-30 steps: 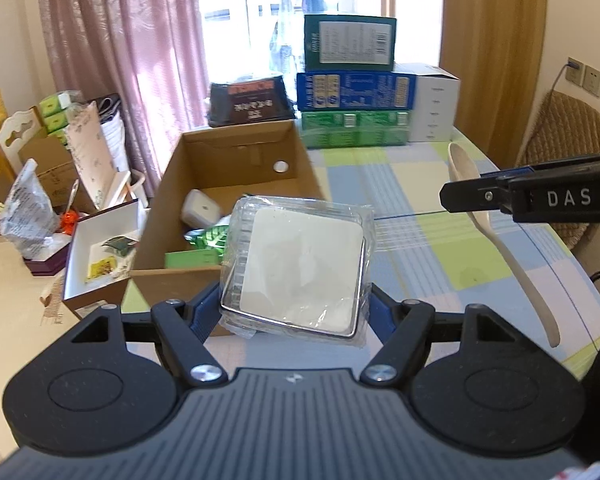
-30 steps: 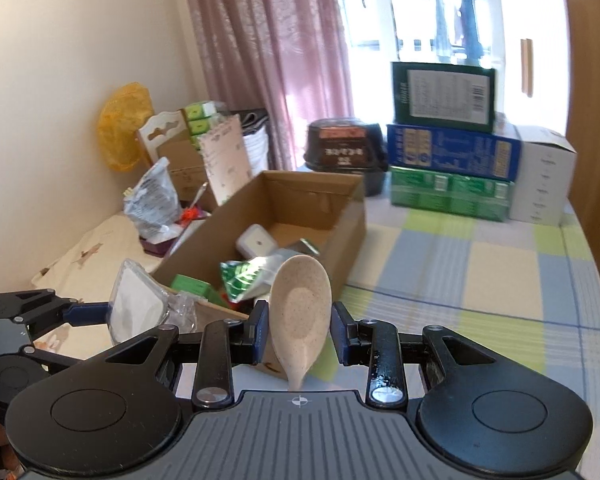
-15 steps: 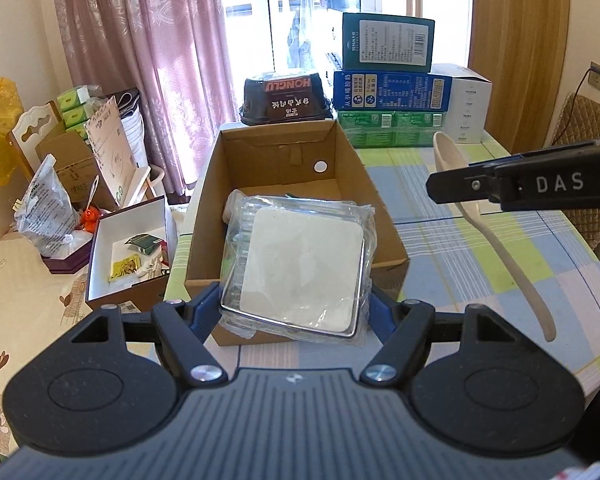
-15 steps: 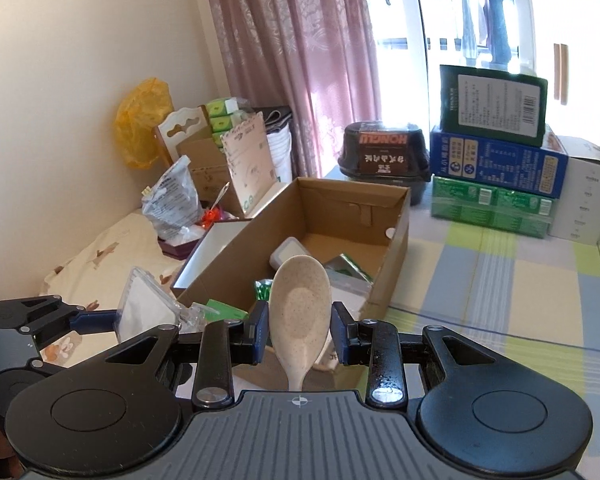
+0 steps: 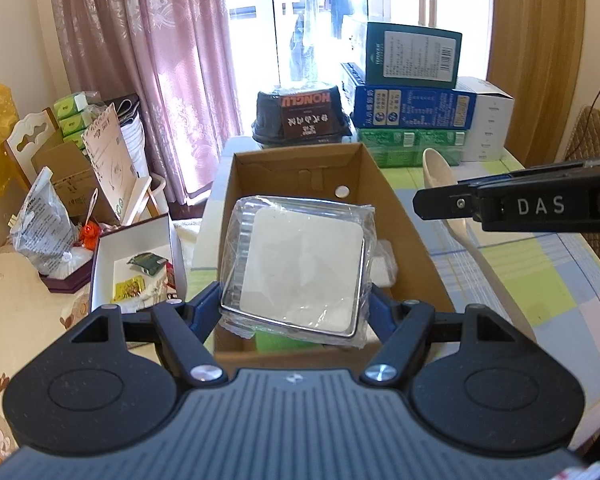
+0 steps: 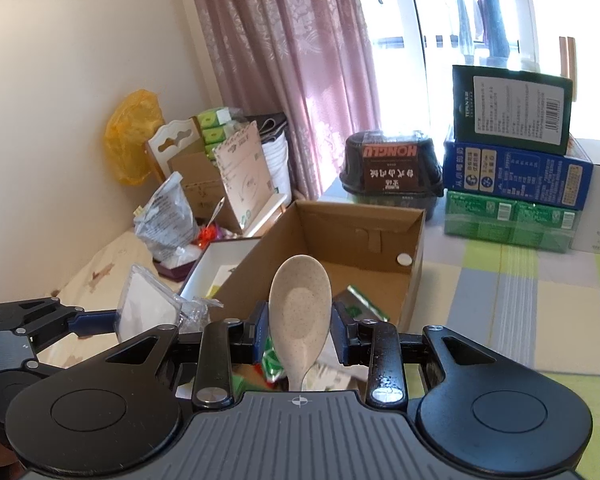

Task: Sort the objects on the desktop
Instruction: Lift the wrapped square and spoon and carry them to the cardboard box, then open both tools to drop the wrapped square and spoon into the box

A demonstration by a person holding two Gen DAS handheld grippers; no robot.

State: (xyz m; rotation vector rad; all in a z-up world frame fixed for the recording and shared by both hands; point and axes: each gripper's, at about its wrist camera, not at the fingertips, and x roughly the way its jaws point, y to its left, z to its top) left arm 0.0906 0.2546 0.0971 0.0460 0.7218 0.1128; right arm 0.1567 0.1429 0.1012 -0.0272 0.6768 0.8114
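Both my tongs are loaded: my left gripper (image 5: pixel 296 308) is clamped across a plastic-wrapped white square pack (image 5: pixel 300 270), its pads pressing the pack's two side edges, and my right gripper (image 6: pixel 300 338) is closed on a beige speckled spoon (image 6: pixel 298 316), gripped at the bowl with the handle running back under the camera.

Largest first, the checked tablecloth (image 6: pixel 520 292) fills the right of the right wrist view. On it, at centre, sits the open cardboard box (image 6: pixel 364 236), already holding a green packet (image 6: pixel 360 308) and other small items. In the left wrist view the pack hangs at centre frame, over the near half of the box opening, tilted with its flat face toward the camera. The spoon (image 5: pixel 460 236) shows at the right of that view, its long axis slanting from upper left to lower right, over the cloth just right of the box's right wall.

I judge the left hand is the nearer to a drop: its pack is already above the opening, while the spoon must first come across leftward over that wall.
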